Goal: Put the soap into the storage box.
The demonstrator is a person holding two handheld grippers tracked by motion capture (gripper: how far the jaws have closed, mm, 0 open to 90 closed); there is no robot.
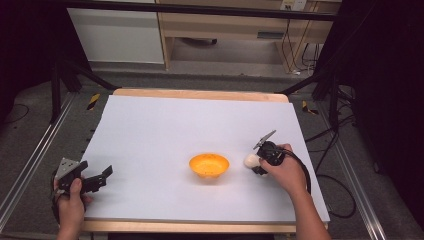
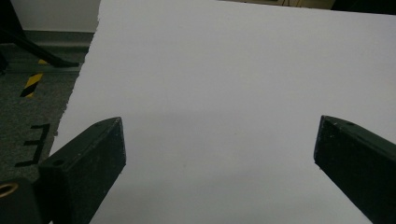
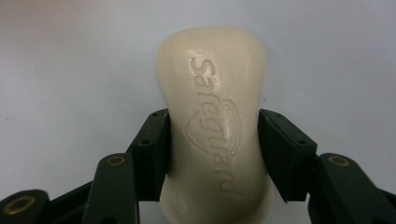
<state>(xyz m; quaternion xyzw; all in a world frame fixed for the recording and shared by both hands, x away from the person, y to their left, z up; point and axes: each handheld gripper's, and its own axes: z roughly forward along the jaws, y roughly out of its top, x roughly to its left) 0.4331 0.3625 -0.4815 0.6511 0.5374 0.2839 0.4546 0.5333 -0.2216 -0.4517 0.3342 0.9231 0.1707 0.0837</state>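
Observation:
A cream bar of soap (image 3: 212, 126) with a raised brand word lies lengthwise between the jaws of my right gripper (image 3: 212, 140), which is shut on its narrow waist. In the high view the soap (image 1: 250, 160) shows as a pale lump at the right gripper (image 1: 256, 162), just right of an orange bowl (image 1: 209, 165) that stands near the middle of the white table sheet (image 1: 165, 130). My left gripper (image 1: 100, 179) rests near the sheet's front left corner, open. Its jaws stand wide apart in the left gripper view (image 2: 219, 154) with bare sheet between them.
The white sheet covers a wooden table (image 1: 200, 94); the floor drops off at its left edge (image 2: 28, 93). Metal rails and black stand legs flank the table, and cables (image 1: 325, 180) lie on the floor at the right.

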